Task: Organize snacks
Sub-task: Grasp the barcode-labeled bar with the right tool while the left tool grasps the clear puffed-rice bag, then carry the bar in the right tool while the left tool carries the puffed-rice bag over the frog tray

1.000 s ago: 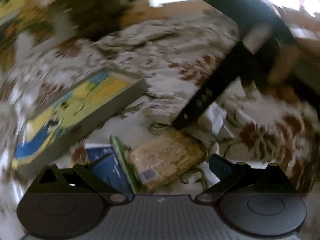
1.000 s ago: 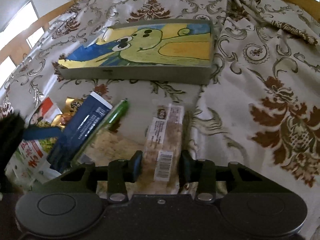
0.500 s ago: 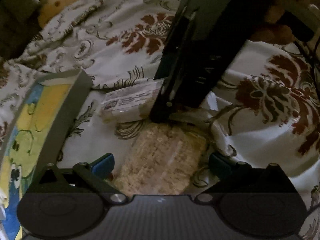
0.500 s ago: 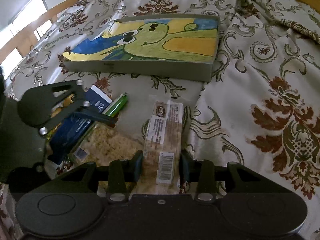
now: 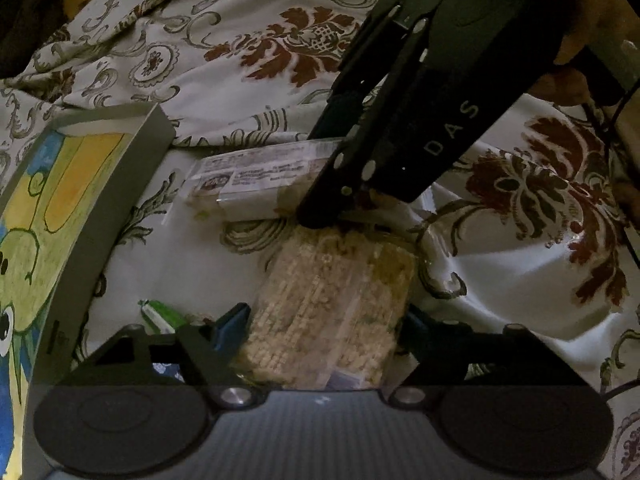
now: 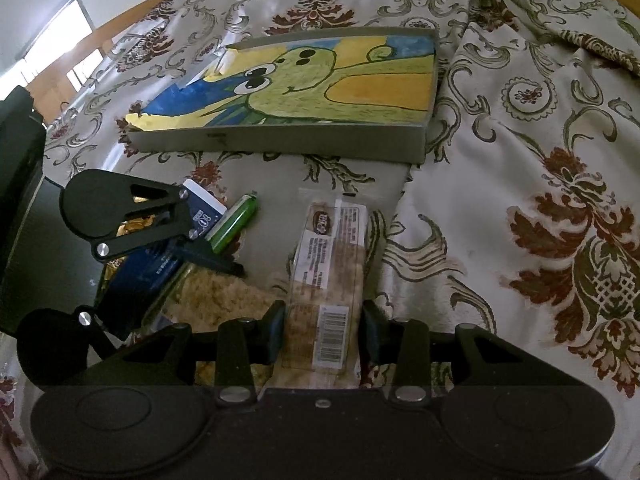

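Observation:
My left gripper (image 5: 324, 336) is closed around a clear pack of pale puffed-grain snack (image 5: 332, 304) that lies on the patterned cloth. My right gripper (image 6: 322, 334) is shut on a long clear-wrapped snack bar with a barcode label (image 6: 330, 276). The bar also shows in the left wrist view (image 5: 256, 180), with the right gripper's black body (image 5: 420, 120) over its end. In the right wrist view the left gripper (image 6: 132, 232) sits at the left over the grain pack (image 6: 224, 300). A grey box with a green cartoon creature on its lid (image 6: 312, 92) lies beyond.
A dark blue packet (image 6: 160, 264), a green pack (image 6: 236, 224) and gold wrappers (image 6: 132, 224) lie under the left gripper. The floral cloth (image 6: 540, 220) is creased to the right. The box's grey side (image 5: 100, 240) stands close left of the left gripper.
My left gripper has swung in over the grain pack and closed on it. My right gripper has stayed shut on the bar, almost still.

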